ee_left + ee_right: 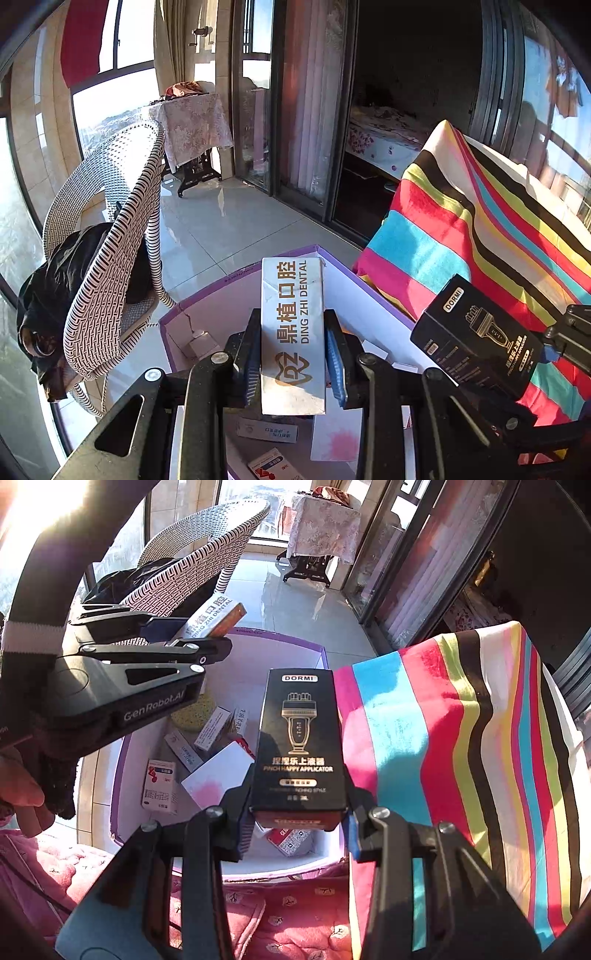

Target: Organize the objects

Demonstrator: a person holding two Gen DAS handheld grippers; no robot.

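Boxes fill both our hands over the open carton. Our left gripper has its fingers clenched on the flat sides of the white dental box, whose long axis runs straight out along the fingers, away from the wrist and tipped downward. Our right gripper is clamped the same way on the black box, gripped near its lower end, with the length again pointing forward along the fingers.

The carton, purple-edged with white walls, sits on the pink quilt beside the striped cloth. Small packets already lie loose on its floor.

What matters next is what lies beneath each box. From the right wrist view, the black box hangs over the carton's near right part, close to the wall by the striped cloth, while the dental box hangs at the far left rim. We judge each box needs lowering lengthwise into its own side, the left hand serving the far side and the right the near, so that the two do not cross.
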